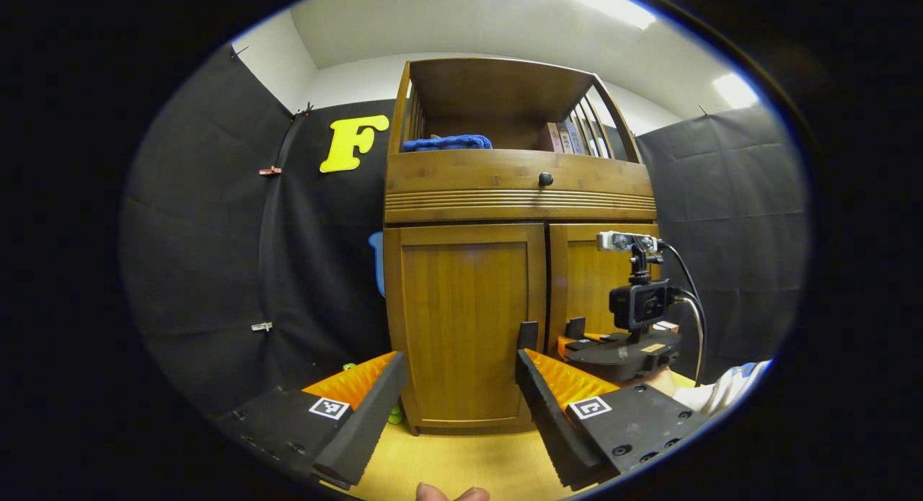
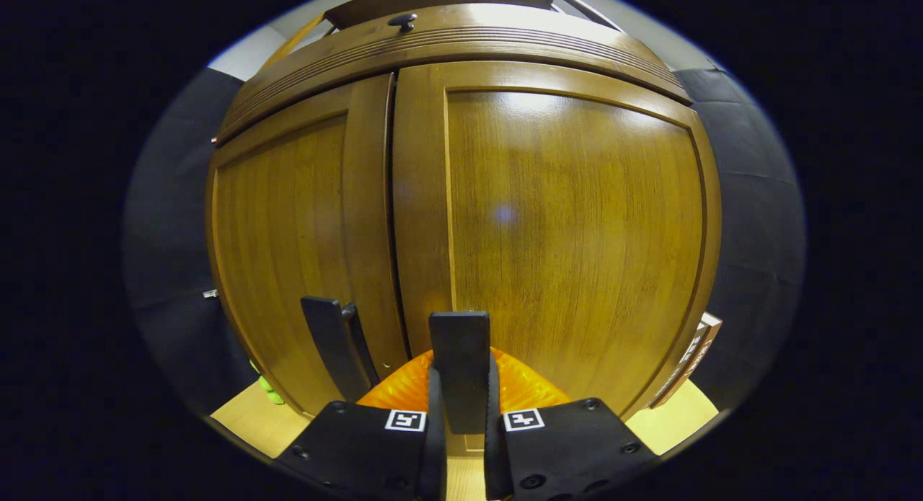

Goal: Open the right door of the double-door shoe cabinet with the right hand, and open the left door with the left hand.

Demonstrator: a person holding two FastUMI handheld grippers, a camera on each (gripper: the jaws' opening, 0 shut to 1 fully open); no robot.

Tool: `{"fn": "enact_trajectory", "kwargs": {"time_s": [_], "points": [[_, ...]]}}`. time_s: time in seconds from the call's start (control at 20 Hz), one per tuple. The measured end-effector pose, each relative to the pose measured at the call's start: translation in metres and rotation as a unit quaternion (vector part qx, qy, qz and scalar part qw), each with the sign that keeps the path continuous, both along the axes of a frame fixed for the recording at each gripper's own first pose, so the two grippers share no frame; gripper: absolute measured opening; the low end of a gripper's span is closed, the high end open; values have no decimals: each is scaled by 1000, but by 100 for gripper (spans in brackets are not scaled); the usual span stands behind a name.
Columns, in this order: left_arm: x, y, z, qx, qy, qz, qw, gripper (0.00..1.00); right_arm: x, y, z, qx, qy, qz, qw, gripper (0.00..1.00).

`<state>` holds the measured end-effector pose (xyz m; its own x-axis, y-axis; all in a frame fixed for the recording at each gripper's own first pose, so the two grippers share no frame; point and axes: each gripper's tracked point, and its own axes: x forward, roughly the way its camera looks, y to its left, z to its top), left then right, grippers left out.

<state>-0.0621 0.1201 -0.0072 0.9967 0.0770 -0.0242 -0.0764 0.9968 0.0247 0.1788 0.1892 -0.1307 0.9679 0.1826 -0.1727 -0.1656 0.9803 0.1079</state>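
The wooden shoe cabinet (image 1: 461, 198) stands ahead with its left door (image 1: 465, 321) and right door (image 1: 591, 285) both closed. In the right gripper view the right door (image 2: 577, 234) is very close, and my right gripper (image 2: 459, 389) is shut on that door's dark flat handle (image 2: 459, 342) near the bottom inner edge. The left door's handle (image 2: 328, 342) stands free beside it. In the left gripper view my left gripper (image 1: 461, 360) is open, a short way in front of the left door, with the left handle (image 1: 528, 335) just beyond its right finger. The right gripper (image 1: 577, 337) shows at the right door there.
Above the doors is a drawer with a black knob (image 1: 546, 178). The open shelf on top holds a blue cloth (image 1: 447, 142) and books (image 1: 566, 137). A small green object (image 1: 394, 414) lies at the cabinet's left foot on the yellow wooden surface (image 1: 461, 458). A sleeve (image 1: 728, 389) is at right.
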Motion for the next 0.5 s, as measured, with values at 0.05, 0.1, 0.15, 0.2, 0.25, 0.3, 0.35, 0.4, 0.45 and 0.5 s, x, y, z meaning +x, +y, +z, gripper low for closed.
{"fn": "enact_trajectory", "kwargs": {"time_s": [0.05,0.1,0.15,0.2,0.25,0.3,0.35,0.4,0.45,0.5], "points": [[0,-2,0,1,0,1,1000,95,-7,-2,1,2,0,8,1000,24],[0,-6,1,1,-1,1,1000,95,-16,-5,3,1,-3,16,1000,24],[0,-12,3,1,-3,1,1000,95,-25,-9,4,3,-3,23,1000,24],[0,-16,5,1,-4,0,1000,95,-35,-12,4,6,-3,30,1000,24],[1,-21,6,0,-8,-2,1000,92,-44,-16,5,10,-3,38,999,24],[2,-27,9,-2,-12,-5,1000,97,-54,-21,7,13,-4,46,999,24],[2,-33,11,-4,-15,-8,1000,95,-65,-27,8,14,-3,52,999,24],[2,-39,13,-7,-19,-9,1000,95,-75,-32,8,15,-2,58,998,24],[2,-45,16,-7,-23,-10,1000,97,-84,-39,9,16,-1,62,998,24],[3,-50,18,-7,-27,-10,1000,97,-94,-47,9,17,2,66,998,24]]}}
